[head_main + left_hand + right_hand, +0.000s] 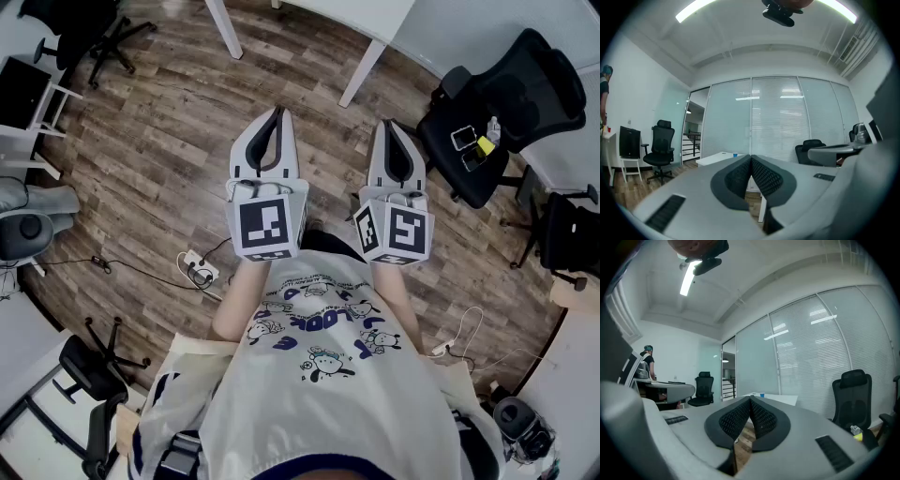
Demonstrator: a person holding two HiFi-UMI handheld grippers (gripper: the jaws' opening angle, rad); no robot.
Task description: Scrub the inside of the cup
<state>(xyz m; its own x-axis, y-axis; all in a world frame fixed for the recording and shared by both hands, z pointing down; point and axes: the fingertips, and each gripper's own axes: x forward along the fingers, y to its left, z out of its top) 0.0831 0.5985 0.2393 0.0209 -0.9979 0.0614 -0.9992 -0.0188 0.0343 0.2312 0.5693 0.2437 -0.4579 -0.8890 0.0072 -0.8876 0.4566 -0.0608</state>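
Note:
Both grippers are held out side by side over the wooden floor, level and pointing away from the person. The left gripper [275,114] [751,157] is shut with nothing between its pads. The right gripper [390,126] [750,400] is shut and empty too. A small blue cup [735,154] [762,394] stands far ahead on a white table [717,158] [780,400], well beyond both grippers. In the head view only that table's edge [361,11] and legs show, and the cup is out of sight there. No scrubbing tool is visible.
A black office chair [511,98] with small items on its seat stands to the right. More chairs [94,37] are at the left. A power strip [198,271] and cables lie on the floor. A person [647,363] stands by a desk at the far left.

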